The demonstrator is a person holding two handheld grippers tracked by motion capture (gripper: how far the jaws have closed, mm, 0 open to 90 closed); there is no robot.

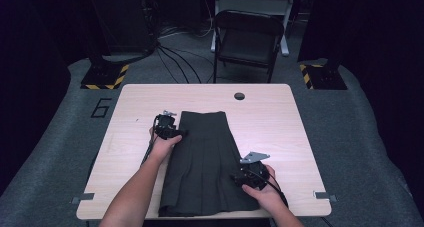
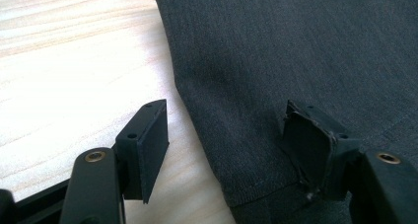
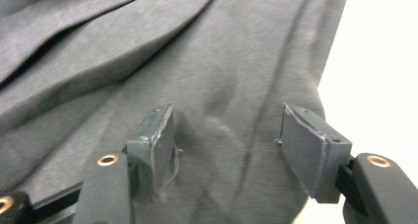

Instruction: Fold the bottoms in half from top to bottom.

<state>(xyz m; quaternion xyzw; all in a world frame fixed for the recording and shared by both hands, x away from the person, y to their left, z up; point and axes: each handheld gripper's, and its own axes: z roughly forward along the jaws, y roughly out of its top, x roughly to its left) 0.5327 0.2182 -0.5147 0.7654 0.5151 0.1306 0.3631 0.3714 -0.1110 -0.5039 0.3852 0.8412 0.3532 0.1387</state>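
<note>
A dark grey pleated skirt (image 1: 202,162) lies flat along the middle of the wooden table (image 1: 280,117), waistband at the far end. My left gripper (image 1: 172,132) is at the skirt's left edge near the waistband; in the left gripper view it is open (image 2: 226,145), one jaw over the wood, the other over the skirt (image 2: 276,61). My right gripper (image 1: 239,177) sits at the skirt's right side near the hem. It is open (image 3: 226,150) over the pleated cloth (image 3: 148,61), nothing pinched.
A round cable hole (image 1: 239,96) is in the table's far edge. A black folding chair (image 1: 247,37) stands behind the table, with cables (image 1: 175,57) on the floor and striped stand bases (image 1: 105,77) at both far corners.
</note>
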